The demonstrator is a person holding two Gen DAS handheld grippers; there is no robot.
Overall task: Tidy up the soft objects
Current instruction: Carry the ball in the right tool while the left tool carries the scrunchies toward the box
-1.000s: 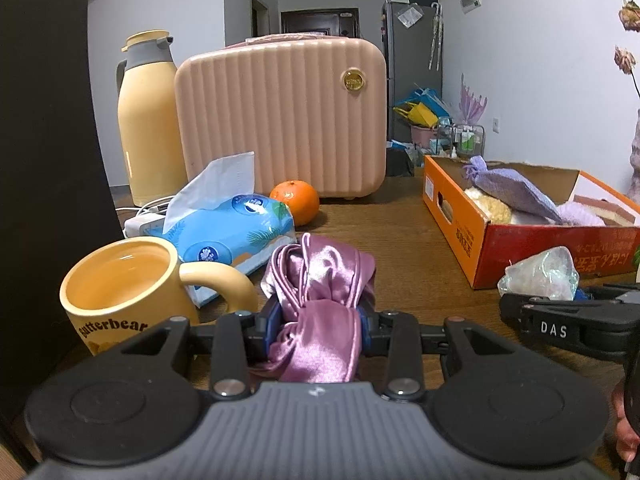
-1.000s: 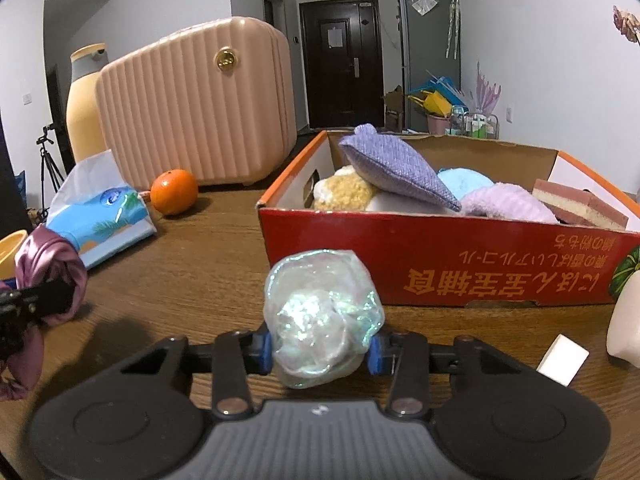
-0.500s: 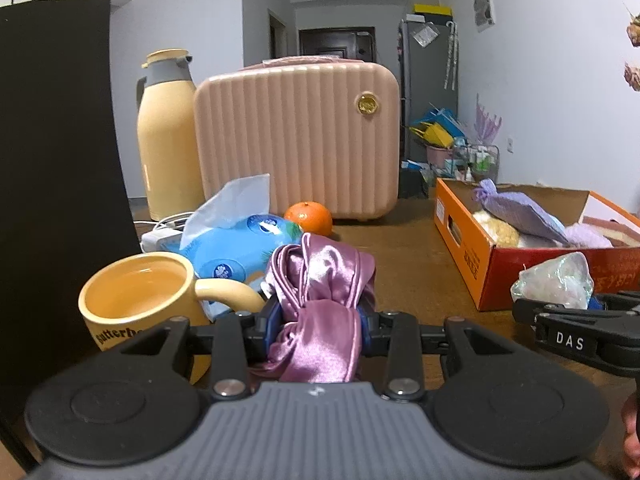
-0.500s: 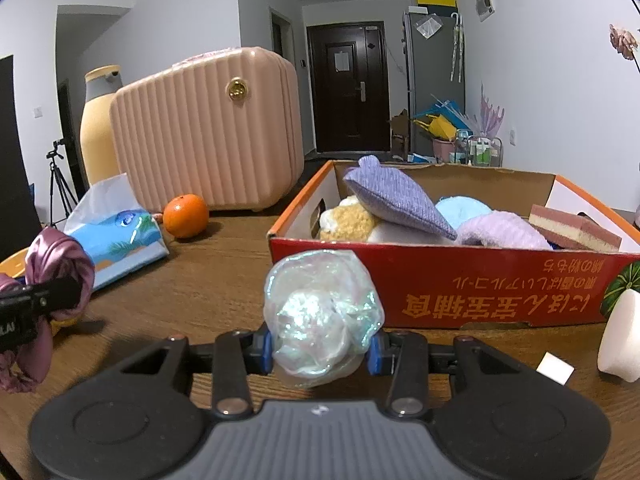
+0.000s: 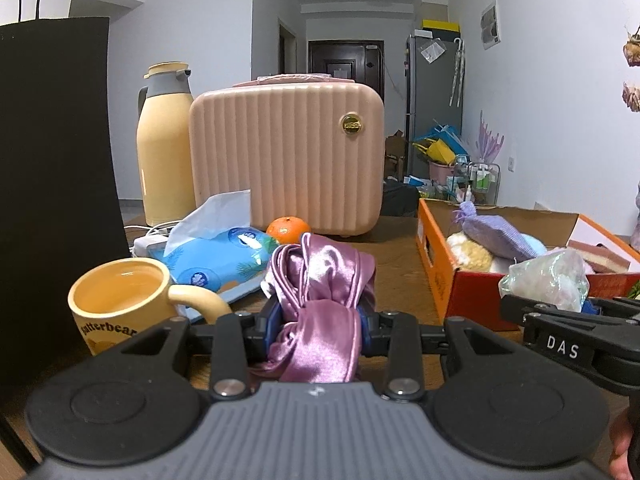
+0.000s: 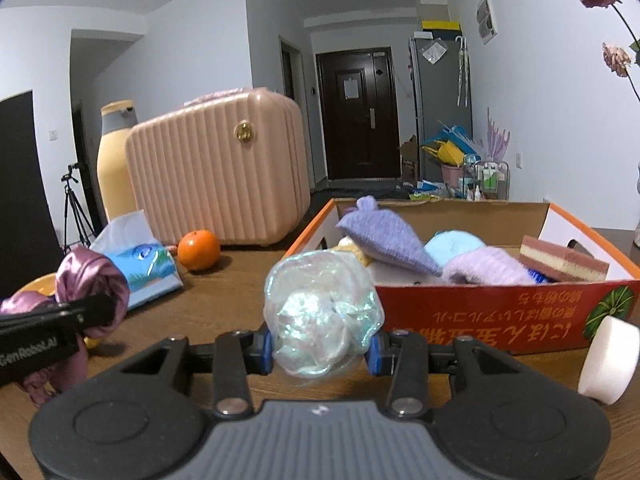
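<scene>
Left gripper [image 5: 318, 322] clamps a purple satin scrunchie [image 5: 320, 300]; right gripper [image 6: 320, 350] clamps an iridescent scrunchie [image 6: 322, 312] before the orange cardboard box [image 6: 480, 316].

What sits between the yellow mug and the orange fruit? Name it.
In the left wrist view, the blue tissue pack with a white tissue sticking up lies on the table between the yellow mug and the orange.
</scene>
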